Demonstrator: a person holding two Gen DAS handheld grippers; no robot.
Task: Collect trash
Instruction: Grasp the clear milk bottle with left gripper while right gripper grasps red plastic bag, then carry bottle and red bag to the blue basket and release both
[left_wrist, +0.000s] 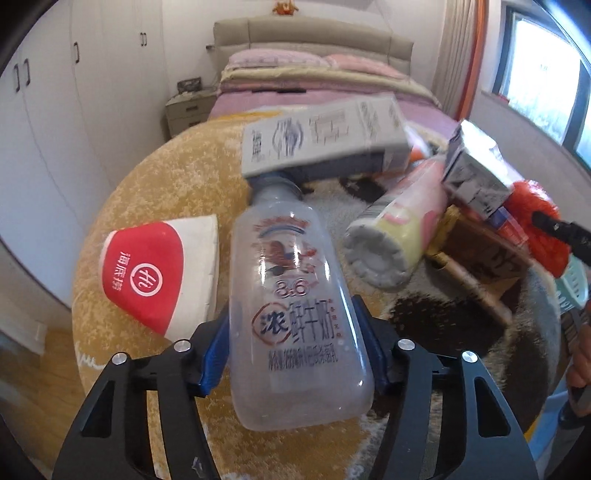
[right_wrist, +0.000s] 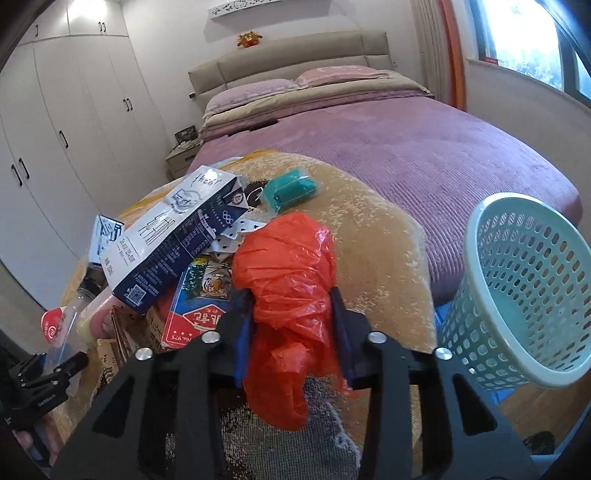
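A clear plastic milk bottle (left_wrist: 295, 295) with printed lettering lies between the blue pads of my left gripper (left_wrist: 295, 347), which is shut on its lower body. Its neck points at a grey milk carton (left_wrist: 321, 136) resting across the pile. My right gripper (right_wrist: 293, 325) is shut on a crumpled orange plastic bag (right_wrist: 288, 288); that bag shows in the left wrist view as an orange bunch (left_wrist: 535, 229) at the right edge. In the right wrist view the left gripper (right_wrist: 48, 373) sits at the lower left beside the bottle (right_wrist: 74, 332).
A red-and-white paper cup (left_wrist: 159, 273), a pink-yellow bottle (left_wrist: 399, 229), a blue-white carton (right_wrist: 170, 240), a tiger-print box (right_wrist: 203, 295) and a teal packet (right_wrist: 291, 190) lie on the tan plush rug (right_wrist: 369, 240). A pale green mesh basket (right_wrist: 528, 288) stands right, the bed (right_wrist: 406, 147) behind.
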